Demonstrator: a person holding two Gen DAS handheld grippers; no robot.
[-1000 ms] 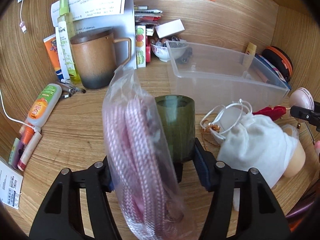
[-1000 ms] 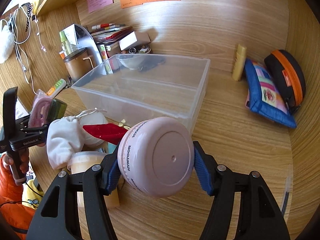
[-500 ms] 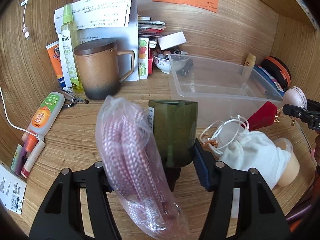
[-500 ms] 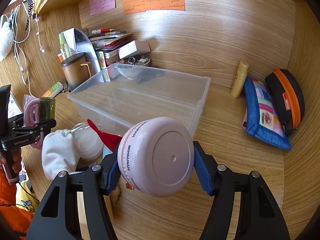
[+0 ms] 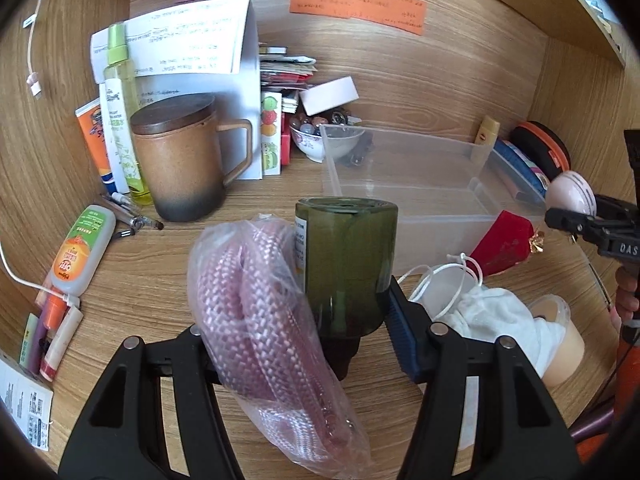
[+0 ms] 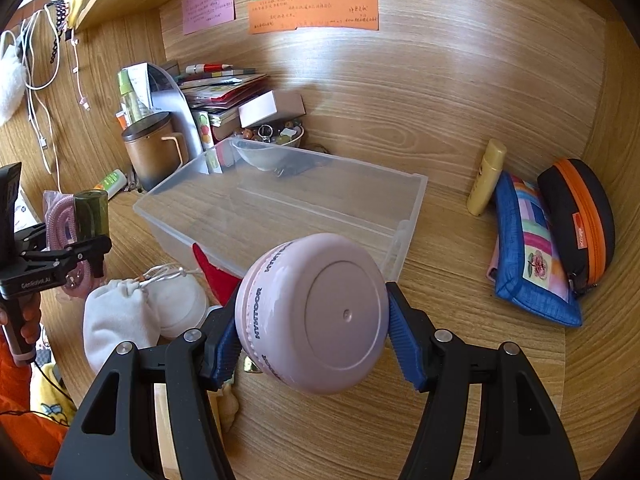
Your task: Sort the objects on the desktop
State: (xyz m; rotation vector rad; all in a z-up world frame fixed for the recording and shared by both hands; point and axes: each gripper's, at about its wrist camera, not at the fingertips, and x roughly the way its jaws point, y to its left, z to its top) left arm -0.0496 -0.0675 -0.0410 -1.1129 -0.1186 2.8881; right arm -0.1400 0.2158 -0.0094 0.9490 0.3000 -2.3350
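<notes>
My left gripper [image 5: 304, 320] is shut on a dark green bottle [image 5: 348, 264] and, beside it, a clear bag of pink cord [image 5: 264, 312]; both are off the desk. The bag hides the left finger. My right gripper [image 6: 312, 320] is shut on a round pink jar [image 6: 320, 312], its blue pads pressing both sides. The jar is held in front of the near right corner of the clear plastic bin [image 6: 328, 160]. In the right wrist view the left gripper [image 6: 76, 248] with the bottle [image 6: 92, 216] is at the far left. The left wrist view shows the jar [image 5: 570, 196] at the right edge, right of the bin [image 5: 440, 232].
A white drawstring pouch [image 5: 492, 312], a red item [image 5: 504, 244] and a tan roll [image 5: 560, 344] lie in front of the bin. A brown lidded mug [image 5: 180, 160], bottles and tubes stand at the left. A blue pouch [image 6: 528, 248], a black-orange case [image 6: 576, 216] and a yellow tube [image 6: 486, 176] lie at the right.
My right gripper has carried the pink jar a little up and back, so more of the bin and wall notes show. The left gripper keeps its hold; the bag has swung slightly.
</notes>
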